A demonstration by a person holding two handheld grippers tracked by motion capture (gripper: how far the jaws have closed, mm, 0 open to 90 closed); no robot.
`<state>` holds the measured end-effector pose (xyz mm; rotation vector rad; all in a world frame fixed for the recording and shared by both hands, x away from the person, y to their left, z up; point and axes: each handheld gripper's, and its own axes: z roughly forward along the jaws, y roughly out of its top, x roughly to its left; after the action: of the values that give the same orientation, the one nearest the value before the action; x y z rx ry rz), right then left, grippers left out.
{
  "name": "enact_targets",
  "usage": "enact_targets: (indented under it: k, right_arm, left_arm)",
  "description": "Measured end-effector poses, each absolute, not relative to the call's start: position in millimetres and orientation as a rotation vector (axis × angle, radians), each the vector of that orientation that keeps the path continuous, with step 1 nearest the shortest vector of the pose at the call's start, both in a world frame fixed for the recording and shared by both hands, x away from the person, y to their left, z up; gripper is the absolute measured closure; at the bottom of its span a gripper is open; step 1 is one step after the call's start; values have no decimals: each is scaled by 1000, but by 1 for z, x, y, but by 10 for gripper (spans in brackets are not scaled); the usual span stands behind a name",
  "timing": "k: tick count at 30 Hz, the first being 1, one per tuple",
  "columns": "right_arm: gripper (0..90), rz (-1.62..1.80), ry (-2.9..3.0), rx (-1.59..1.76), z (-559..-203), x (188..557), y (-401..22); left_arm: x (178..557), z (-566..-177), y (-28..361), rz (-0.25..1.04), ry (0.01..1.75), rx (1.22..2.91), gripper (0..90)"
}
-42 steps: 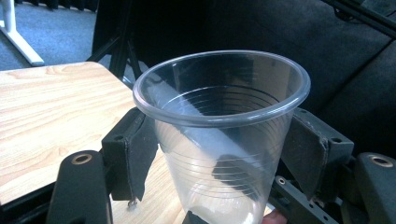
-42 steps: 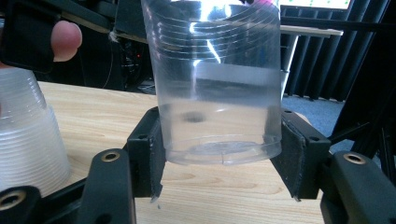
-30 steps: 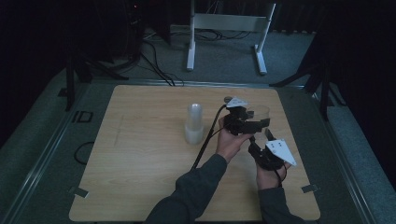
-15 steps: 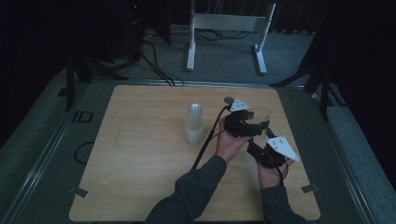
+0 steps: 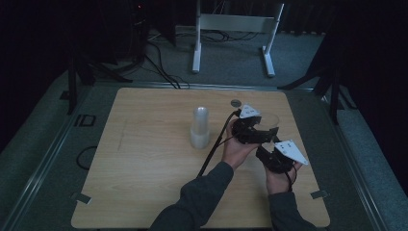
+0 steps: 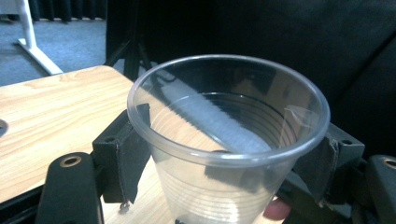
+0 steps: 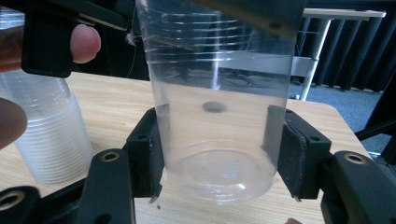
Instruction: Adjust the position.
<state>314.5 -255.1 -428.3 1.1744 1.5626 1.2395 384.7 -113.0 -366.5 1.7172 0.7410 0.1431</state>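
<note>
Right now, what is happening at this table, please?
A person holds a two-jaw gripper in each hand, and both grip one clear plastic cup near the right side of the wooden table. The left gripper clamps the cup just under its rim. The right gripper has its jaws against the cup's lower part. A stack of similar cups stands upright near the table's middle, untouched.

left claw (image 5: pixel 262 129) — clamped | right claw (image 5: pixel 269 150) — clamped, just beside
</note>
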Motion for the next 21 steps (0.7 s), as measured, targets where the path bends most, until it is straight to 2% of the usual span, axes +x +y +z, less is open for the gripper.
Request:
enact_targets:
  k: [13,21]
  right_arm:
    - [406,1278,1561,1195,-429,314,-256]
    - [358,1293,1583,1203,-428,316,-257]
  left_arm:
    - [382,-367,-112,157,719,1695,292]
    - [379,-366,-113,204,704,1702,301]
